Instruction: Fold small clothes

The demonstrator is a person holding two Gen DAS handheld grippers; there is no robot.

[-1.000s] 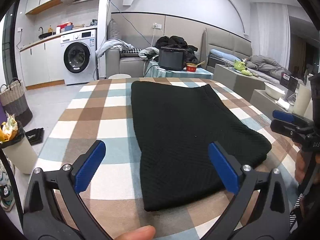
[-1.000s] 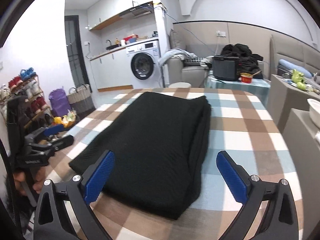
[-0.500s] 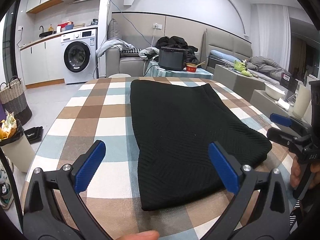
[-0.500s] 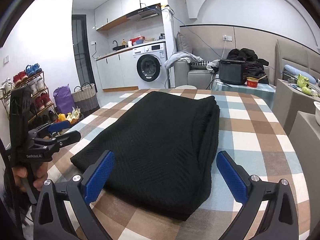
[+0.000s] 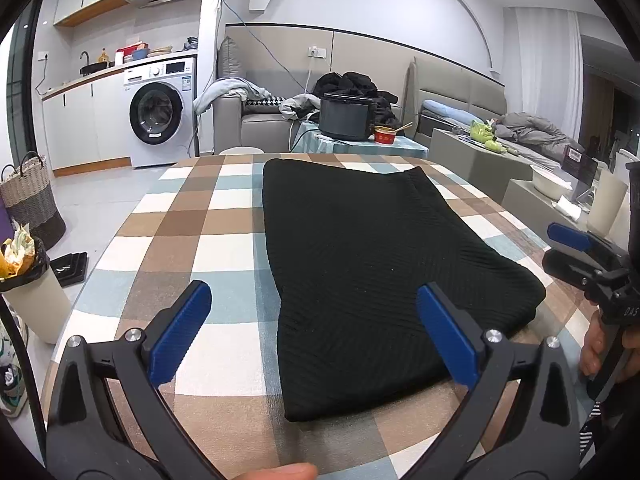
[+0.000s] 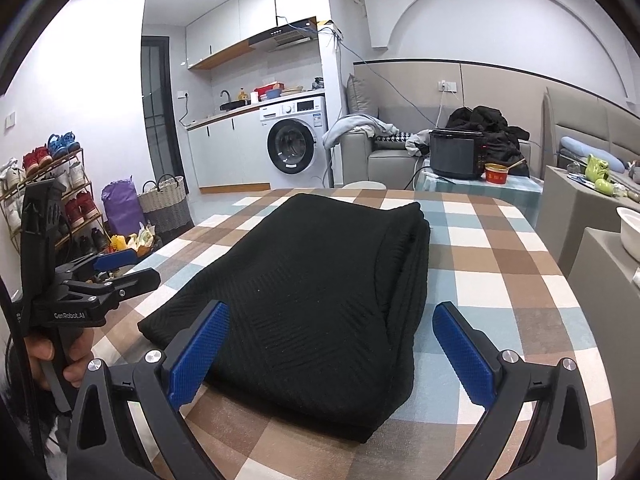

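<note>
A black knit garment (image 5: 360, 264) lies folded in a long rectangle on the checked tablecloth (image 5: 208, 216); it also shows in the right wrist view (image 6: 320, 292), with its layered fold edge on the right. My left gripper (image 5: 314, 328) is open and empty, held above the garment's near left corner. My right gripper (image 6: 332, 344) is open and empty, above the garment's near right end. Each gripper shows in the other's view: the right one (image 5: 576, 252) off the table's right edge, the left one (image 6: 112, 272) off the left edge.
Left of the table stand a bin (image 5: 28, 284) and a woven basket (image 5: 32, 200). A washing machine (image 5: 160, 116), a sofa with clothes, and a black appliance (image 5: 346, 116) on a side table lie beyond. Grey blocks stand to the right.
Both grippers have risen and drawn back a little from the garment, still open. The garment has not moved.
</note>
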